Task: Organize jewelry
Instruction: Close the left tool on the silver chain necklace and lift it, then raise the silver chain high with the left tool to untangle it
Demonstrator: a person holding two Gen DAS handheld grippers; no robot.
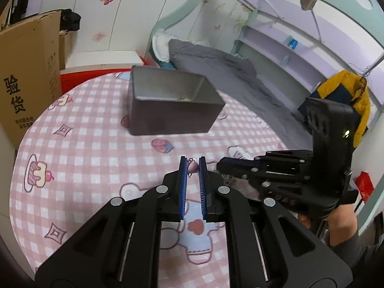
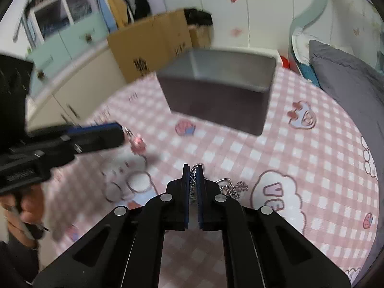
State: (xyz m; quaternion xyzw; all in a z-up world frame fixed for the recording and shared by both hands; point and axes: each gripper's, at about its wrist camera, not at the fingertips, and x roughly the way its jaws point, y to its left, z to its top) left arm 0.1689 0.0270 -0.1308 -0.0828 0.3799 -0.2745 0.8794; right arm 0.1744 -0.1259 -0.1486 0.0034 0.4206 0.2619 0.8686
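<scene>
My left gripper (image 1: 192, 165) is shut on a small pink pendant (image 1: 193, 167) just above the pink checked tablecloth (image 1: 96, 144). A thin silver chain (image 1: 212, 162) runs from the pendant toward the right gripper (image 1: 220, 164), which comes in from the right. In the right wrist view, my right gripper (image 2: 192, 169) is shut on the silver chain (image 2: 192, 178), and the rest of the chain lies coiled on the cloth (image 2: 230, 187). The left gripper (image 2: 121, 132) shows at the left with the pendant (image 2: 138, 144) hanging at its tip. An open grey metal box (image 1: 168, 117) (image 2: 216, 100) stands beyond both grippers.
A cardboard box (image 1: 26, 76) (image 2: 148, 45) stands at the table's left edge. A bed with a grey blanket (image 1: 228, 72) (image 2: 348, 81) lies beyond the table on the right. A yellow jacket (image 1: 348, 91) hangs behind the right hand. Something small (image 1: 183, 99) lies inside the grey box.
</scene>
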